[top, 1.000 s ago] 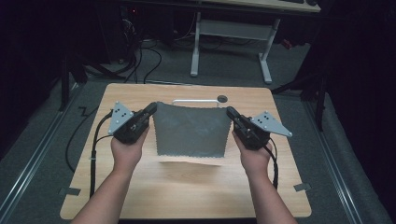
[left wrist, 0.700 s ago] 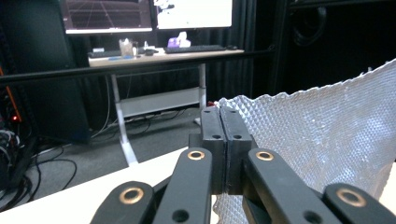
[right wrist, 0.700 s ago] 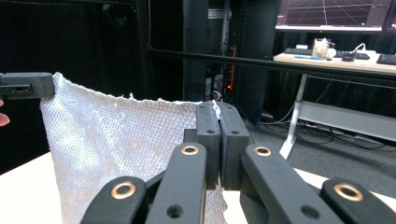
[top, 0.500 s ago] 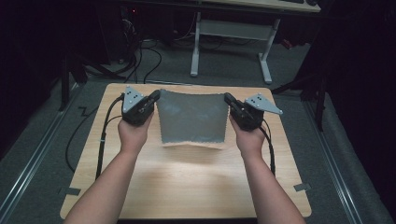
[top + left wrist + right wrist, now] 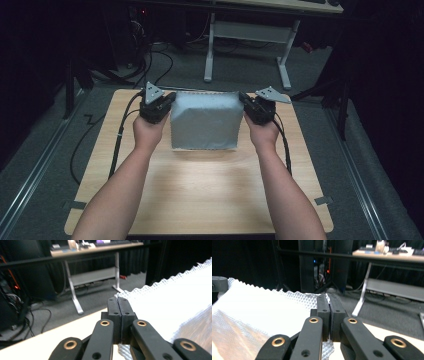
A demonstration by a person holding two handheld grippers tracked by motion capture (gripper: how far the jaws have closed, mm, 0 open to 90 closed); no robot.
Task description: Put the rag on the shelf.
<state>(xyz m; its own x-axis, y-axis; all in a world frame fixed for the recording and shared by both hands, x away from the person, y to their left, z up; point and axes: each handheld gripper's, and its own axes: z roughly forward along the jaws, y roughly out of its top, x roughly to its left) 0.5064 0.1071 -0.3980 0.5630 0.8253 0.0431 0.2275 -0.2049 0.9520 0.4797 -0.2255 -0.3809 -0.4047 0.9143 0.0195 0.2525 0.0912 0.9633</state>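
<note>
A grey quilted cloth (image 5: 204,120) hangs stretched between my two grippers above the far half of the wooden table (image 5: 200,190). My left gripper (image 5: 167,102) is shut on its far left corner, my right gripper (image 5: 246,103) on its far right corner. The cloth's near edge rests on the tabletop. In the left gripper view the black jaws (image 5: 117,305) press together on the zigzag-cut edge of the cloth (image 5: 175,295). From the right gripper view its jaws (image 5: 327,303) pinch the cloth (image 5: 257,305) the same way, the sheet spreading off to the left.
A cable (image 5: 117,145) trails from each gripper across the table. Beyond the table's far edge stands a white-legged desk (image 5: 250,30) with cables on the grey floor. Dark curtains surround the area.
Both hands have carried the cloth away from the person toward the table's far edge and slightly lower. The cloth stays stretched between the shut grippers.
</note>
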